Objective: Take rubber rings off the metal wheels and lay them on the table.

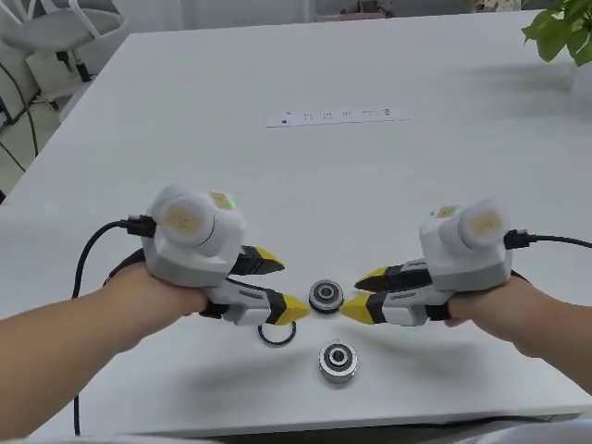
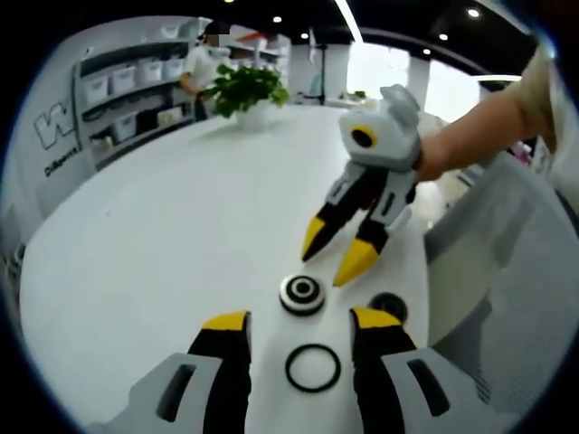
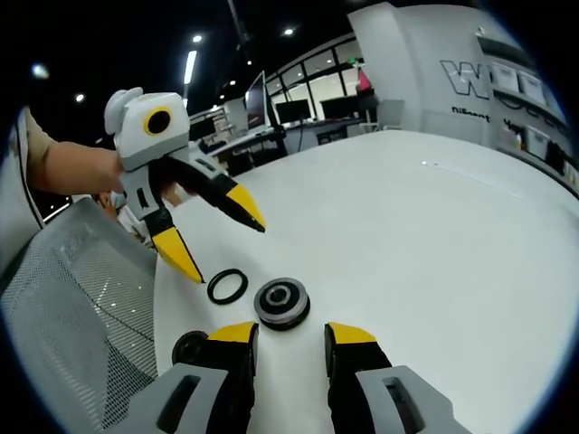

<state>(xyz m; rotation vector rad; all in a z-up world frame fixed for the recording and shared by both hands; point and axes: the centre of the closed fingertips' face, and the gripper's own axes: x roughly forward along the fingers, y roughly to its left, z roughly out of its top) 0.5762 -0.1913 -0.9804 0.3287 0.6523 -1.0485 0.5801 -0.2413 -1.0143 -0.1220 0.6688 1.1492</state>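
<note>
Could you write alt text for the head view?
Two white, yellow-tipped devices, the left hand-held gripper and right hand-held gripper, both open, point at a small round metal wheel between them on a white table. A thin black rubber ring and a second metal wheel lie nearer the person.

White-grey left hand-held gripper (image 1: 289,287), matching right hand-held gripper (image 1: 354,296); yellow-tipped black jaws; black cables (image 1: 92,248)

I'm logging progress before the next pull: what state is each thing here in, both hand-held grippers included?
left hand-held gripper: open, holding nothing
right hand-held gripper: open, holding nothing
rubber ring: loose, lying flat on the table
middle wheel: flat between the gripper tips, not gripped
near wheel: flat on the table, not gripped
</note>
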